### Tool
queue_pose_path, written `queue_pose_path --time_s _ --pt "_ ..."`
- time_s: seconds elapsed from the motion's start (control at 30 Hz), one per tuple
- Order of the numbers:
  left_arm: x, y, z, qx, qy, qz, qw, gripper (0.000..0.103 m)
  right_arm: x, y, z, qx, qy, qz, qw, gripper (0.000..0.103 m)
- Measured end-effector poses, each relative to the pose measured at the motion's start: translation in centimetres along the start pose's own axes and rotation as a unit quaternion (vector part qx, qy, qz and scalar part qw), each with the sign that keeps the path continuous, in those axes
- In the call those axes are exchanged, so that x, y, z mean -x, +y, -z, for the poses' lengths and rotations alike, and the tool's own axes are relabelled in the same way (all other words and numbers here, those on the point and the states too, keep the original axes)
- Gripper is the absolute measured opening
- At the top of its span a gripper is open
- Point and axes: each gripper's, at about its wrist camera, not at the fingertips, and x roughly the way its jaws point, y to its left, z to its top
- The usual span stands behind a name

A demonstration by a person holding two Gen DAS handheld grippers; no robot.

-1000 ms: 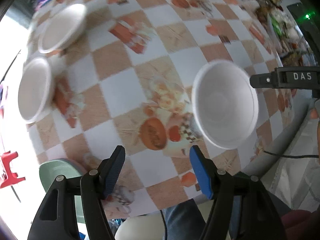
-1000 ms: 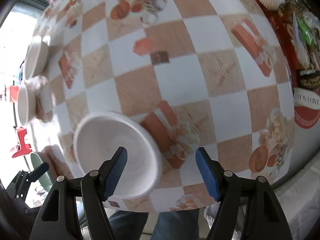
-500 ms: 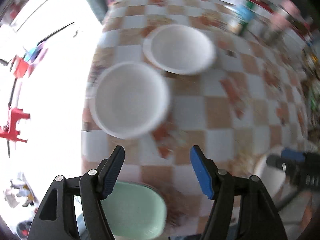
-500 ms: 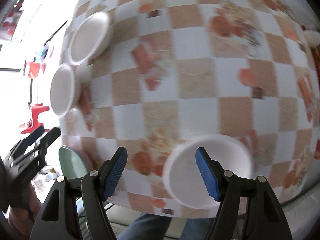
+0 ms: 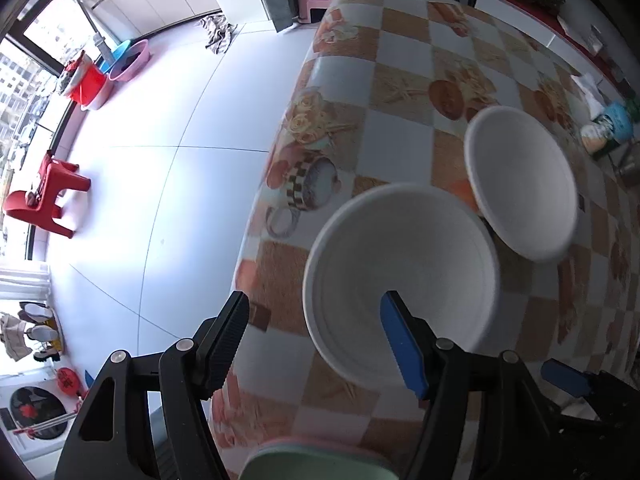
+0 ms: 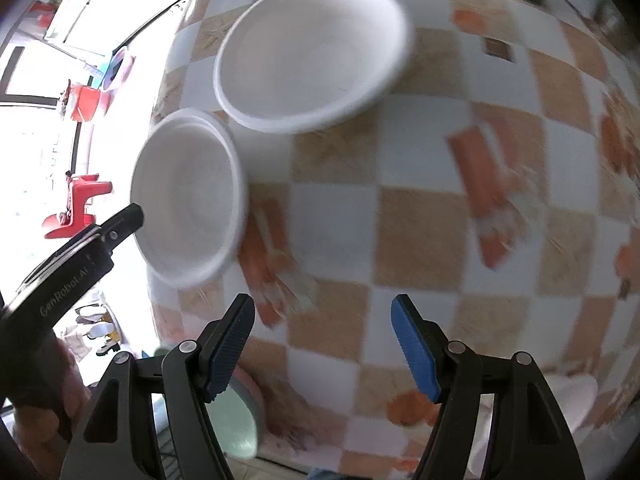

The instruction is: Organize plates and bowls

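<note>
A: What changed for you since a second ago?
B: Both your grippers swung off the single bowl, over to the two white bowls at the surface [image 5: 404, 92] edge.
A: Jaws?
B: Left gripper [image 5: 316, 340] spread, empty, one blue pad over the near bowl [image 5: 400, 264]. Far bowl [image 5: 524, 184] just beside it. Right gripper [image 6: 324, 344] spread too, holding nothing.
</note>
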Motion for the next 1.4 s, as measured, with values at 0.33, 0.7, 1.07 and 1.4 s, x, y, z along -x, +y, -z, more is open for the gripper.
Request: queue_pose_path --time_s 0.33,0.7,1.07,1.4 --pt "-3.5 0.5 -1.7 -0.001 0.019 -0.011 0.9998 0.072 -3.2 2.6 -3.6 0.0 0.003 -0.002 1.0 0.072" --pt "-5.4 -1.0 -1.9 -0.015 0.043 0.017 0.9988 0.028 -4.6 3.5 -4.1 0.0 0.003 -0.039 0.999 0.022" --pt "-4.3 -6.6 3.9 -0.094 0.061 0.022 0.9935 0.027 -3.4 0.1 0.8 0.033 0.01 0.002 0.999 0.018" --pt "-2.8 -12.1 12.4 -0.17 0.075 0.018 0.9825 0.029 -2.5 -4.5 8.5 0.013 0.035 0.014 0.999 0.019"
